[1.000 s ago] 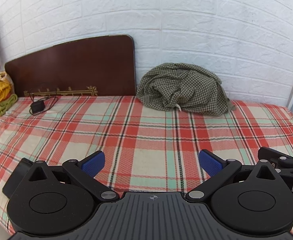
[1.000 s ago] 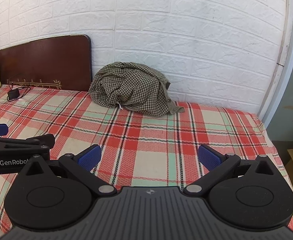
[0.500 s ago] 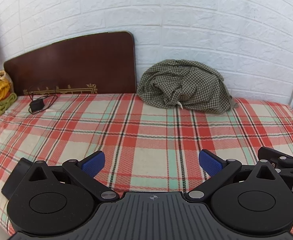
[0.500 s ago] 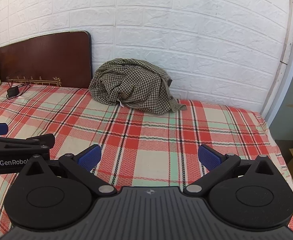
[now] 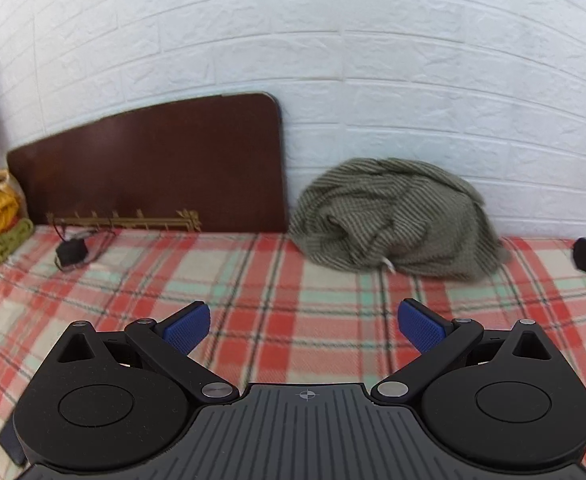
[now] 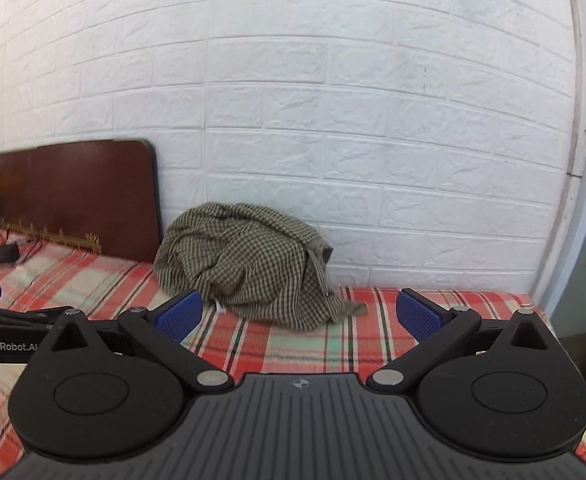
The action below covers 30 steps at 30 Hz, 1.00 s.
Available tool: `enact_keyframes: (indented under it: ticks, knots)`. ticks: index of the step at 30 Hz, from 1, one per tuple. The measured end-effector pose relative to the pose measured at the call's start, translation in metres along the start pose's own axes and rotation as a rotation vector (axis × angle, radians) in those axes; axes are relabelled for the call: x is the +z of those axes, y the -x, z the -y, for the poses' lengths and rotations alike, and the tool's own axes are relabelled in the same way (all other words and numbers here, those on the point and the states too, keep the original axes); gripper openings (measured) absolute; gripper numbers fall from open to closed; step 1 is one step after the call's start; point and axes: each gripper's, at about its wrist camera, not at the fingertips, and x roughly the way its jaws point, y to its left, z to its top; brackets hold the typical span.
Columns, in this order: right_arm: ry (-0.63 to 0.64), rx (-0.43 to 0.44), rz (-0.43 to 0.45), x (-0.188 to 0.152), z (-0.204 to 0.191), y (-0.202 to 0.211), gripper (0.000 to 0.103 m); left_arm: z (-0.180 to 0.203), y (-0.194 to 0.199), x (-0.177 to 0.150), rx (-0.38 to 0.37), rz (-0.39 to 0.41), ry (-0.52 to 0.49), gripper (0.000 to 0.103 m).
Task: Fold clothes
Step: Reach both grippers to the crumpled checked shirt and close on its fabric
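Against the wall, on the bed (image 6: 293, 344), the checked garment (image 6: 249, 264) lies crumpled: soft, light; grip its loose edge. Left tool (image 5: 303, 326) and right tool (image 6: 299, 314) gape wide, holding nothing.

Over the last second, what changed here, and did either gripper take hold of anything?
Both grippers, left and right, moved forward toward the checked shirt and tilted up, so more wall shows. Neither grasped anything; both stayed open. The shirt remains crumpled against the wall on the plaid bedsheet.
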Motion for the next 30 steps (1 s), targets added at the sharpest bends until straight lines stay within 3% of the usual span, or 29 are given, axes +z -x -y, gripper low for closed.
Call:
enact_keyframes:
  ticks: [10,17,20,23,26,28,30]
  knots:
    - [-0.132,0.085,-0.178,0.011,0.046,-0.15,0.102,0.007,-0.128,0.05,-0.015,0.019,-0.055,0.103]
    - [-0.171,0.06,-0.182,0.003,0.07,-0.22,0.1,0.024,-0.198,0.065,-0.049,0.003,-0.042,0.103]
    - [-0.15,0.056,-0.195,0.001,0.066,-0.241,0.092,0.032,-0.216,0.067,-0.082,0.0,-0.037,0.103]
    - [-0.131,0.077,-0.222,-0.004,0.06,-0.251,0.08,0.04,-0.237,0.064,-0.115,-0.044,-0.055,0.098]
    - [-0.123,0.104,-0.245,-0.011,0.054,-0.257,0.052,0.045,-0.25,0.061,-0.153,-0.068,-0.055,0.088]
    - [-0.13,0.123,-0.259,-0.015,0.052,-0.26,0.027,0.046,-0.252,0.059,-0.174,-0.069,-0.046,0.078]
    - [-0.145,0.131,-0.267,-0.018,0.052,-0.262,0.012,0.045,-0.25,0.055,-0.218,-0.066,-0.035,0.068]
